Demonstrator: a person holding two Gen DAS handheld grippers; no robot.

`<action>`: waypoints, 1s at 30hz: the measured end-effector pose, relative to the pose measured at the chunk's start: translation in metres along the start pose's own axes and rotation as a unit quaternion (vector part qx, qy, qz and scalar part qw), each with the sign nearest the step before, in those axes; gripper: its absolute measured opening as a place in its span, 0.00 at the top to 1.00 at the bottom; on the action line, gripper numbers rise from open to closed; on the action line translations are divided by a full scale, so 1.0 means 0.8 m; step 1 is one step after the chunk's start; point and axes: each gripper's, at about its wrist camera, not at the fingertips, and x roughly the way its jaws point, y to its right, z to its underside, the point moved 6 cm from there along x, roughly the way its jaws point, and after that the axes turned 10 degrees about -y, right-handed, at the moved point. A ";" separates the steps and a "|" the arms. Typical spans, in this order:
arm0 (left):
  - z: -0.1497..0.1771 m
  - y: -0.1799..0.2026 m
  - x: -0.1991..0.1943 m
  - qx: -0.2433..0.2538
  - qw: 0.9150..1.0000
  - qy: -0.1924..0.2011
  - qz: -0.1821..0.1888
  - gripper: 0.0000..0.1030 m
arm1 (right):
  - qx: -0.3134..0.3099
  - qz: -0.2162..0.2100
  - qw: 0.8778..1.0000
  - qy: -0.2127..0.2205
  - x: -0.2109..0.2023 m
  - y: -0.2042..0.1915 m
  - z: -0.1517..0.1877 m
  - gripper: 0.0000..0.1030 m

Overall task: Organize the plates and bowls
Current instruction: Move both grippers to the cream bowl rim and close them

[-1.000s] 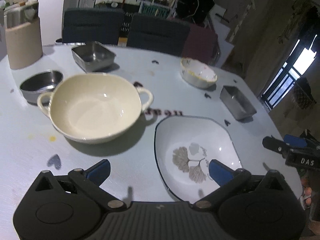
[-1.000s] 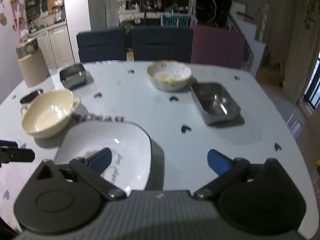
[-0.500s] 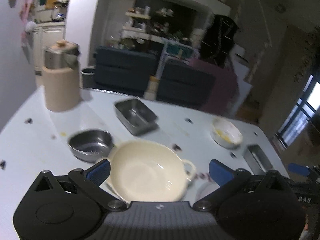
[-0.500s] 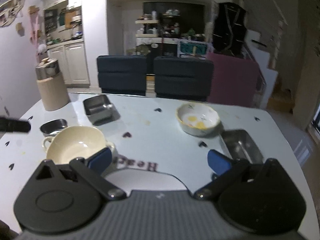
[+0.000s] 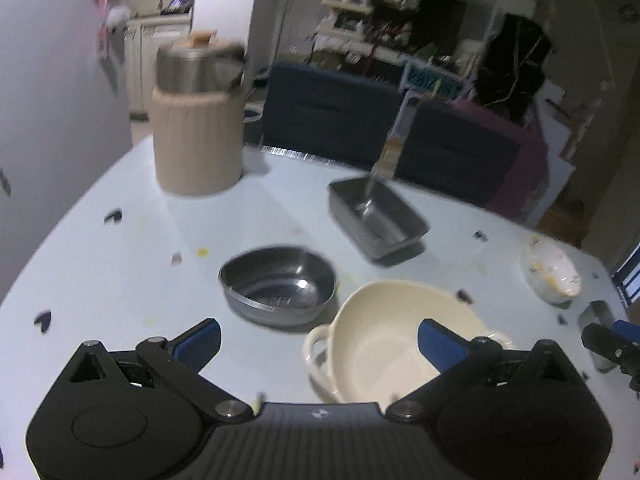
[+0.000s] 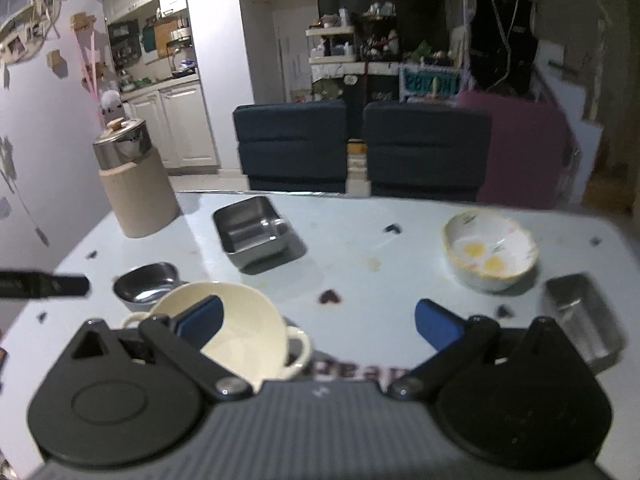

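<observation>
Left hand-held gripper (image 5: 318, 338) spread wide and holding nothing above the surface (image 5: 120, 264), cream bowl (image 5: 400, 340) just ahead between its fingers, steel bowl (image 5: 278, 284) ahead-left, right hand-held gripper (image 6: 318, 320) likewise spread and holding nothing, patterned bowl (image 6: 490, 254) ahead-right, steel tray (image 6: 252, 230) farther ahead-left.

This is looking like a lived-in home — a dining area opening onto a kitchen. A pale glossy dining table (image 6: 360, 240) is carrying everyday dishes, with two dark blue upholstered chairs (image 6: 292, 148) standing at its far edge. White kitchen cabinets (image 6: 176, 128) are showing behind on the left, paper decorations are hanging on the pale wall (image 6: 44, 64), and cluttered open shelves (image 6: 352, 40) are filling the dark alcove — all household things.
</observation>
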 end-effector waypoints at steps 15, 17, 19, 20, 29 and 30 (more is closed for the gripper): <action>0.013 0.005 0.084 0.040 0.998 -0.032 -0.024 0.00 | 0.008 -0.050 0.996 -0.076 0.111 0.010 0.025 0.16; 0.012 0.011 0.087 0.054 0.998 -0.028 -0.020 0.00 | 0.012 -0.057 0.994 -0.092 0.122 0.009 0.028 0.24; 0.009 0.015 0.086 0.056 0.998 -0.026 -0.003 0.00 | 0.029 -0.079 0.990 -0.112 0.132 0.006 0.030 0.37; 0.007 0.017 0.084 0.054 0.998 -0.026 0.011 0.00 | 0.039 -0.090 0.988 -0.121 0.137 0.005 0.031 0.46; 0.000 0.011 0.090 0.037 0.998 -0.048 0.028 0.22 | 0.026 -0.087 0.985 -0.147 0.155 -0.009 0.033 0.69; 0.000 0.009 0.092 0.034 0.998 -0.051 0.028 0.28 | 0.026 -0.088 0.985 -0.148 0.155 -0.008 0.033 0.69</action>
